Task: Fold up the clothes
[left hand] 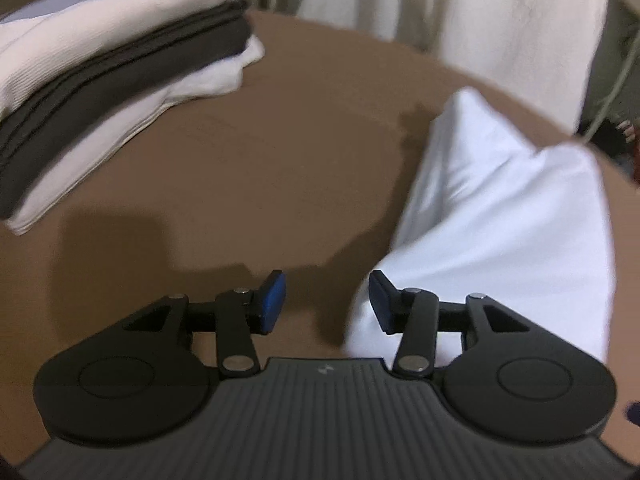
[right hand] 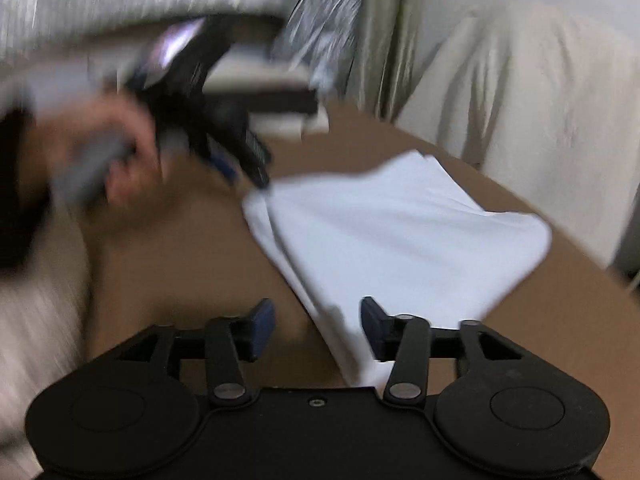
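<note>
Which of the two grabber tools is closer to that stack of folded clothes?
Left. The left gripper faces the stack of folded clothes across bare brown table. The right gripper, jaws open, hangs over the white garment, farther from the stack.

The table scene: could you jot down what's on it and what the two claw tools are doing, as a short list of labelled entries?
surface: round brown table
garment in work: white cloth, partly folded, lying flat
finished pile: folded stack of cream, dark and white pieces
left gripper: open, empty, at the cloth's edge
right gripper: open, empty, over the cloth's near end
</note>
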A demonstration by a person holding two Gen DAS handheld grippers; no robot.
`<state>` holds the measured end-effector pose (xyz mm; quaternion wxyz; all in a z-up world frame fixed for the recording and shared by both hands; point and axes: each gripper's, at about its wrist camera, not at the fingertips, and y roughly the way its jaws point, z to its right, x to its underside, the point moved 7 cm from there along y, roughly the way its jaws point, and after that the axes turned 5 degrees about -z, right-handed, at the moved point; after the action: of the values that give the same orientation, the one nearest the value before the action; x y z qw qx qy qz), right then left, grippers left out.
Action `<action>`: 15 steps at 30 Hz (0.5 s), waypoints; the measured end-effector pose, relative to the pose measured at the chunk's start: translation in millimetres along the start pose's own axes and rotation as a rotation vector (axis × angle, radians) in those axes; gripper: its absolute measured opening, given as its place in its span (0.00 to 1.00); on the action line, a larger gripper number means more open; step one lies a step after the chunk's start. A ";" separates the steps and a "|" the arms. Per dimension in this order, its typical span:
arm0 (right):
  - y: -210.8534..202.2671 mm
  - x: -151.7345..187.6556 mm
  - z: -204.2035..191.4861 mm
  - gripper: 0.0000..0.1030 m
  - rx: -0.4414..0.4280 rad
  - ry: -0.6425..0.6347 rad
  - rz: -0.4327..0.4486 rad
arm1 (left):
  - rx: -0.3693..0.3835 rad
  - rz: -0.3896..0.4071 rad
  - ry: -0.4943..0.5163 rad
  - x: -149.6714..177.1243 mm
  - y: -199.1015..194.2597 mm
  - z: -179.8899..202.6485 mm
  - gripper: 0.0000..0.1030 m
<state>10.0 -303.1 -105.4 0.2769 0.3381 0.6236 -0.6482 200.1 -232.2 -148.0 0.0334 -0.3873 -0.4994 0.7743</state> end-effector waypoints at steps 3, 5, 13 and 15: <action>30.4 10.5 26.2 0.62 0.027 0.108 0.017 | 0.154 0.011 0.005 -3.0 0.2 13.5 0.50; 53.2 27.3 37.9 0.62 0.039 0.168 -0.058 | 0.103 -0.066 0.028 5.2 16.1 11.6 0.52; 61.6 48.8 23.3 0.77 -0.049 0.055 -0.268 | -0.073 -0.139 0.065 8.2 35.7 1.6 0.86; 57.1 48.9 29.2 0.78 -0.117 0.112 -0.253 | -0.077 -0.102 0.063 1.5 30.6 1.9 0.86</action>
<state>21.5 -333.0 -179.3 0.1770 0.2758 0.7123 -0.6207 208.1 -248.2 -172.9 0.0736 -0.3865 -0.5464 0.7393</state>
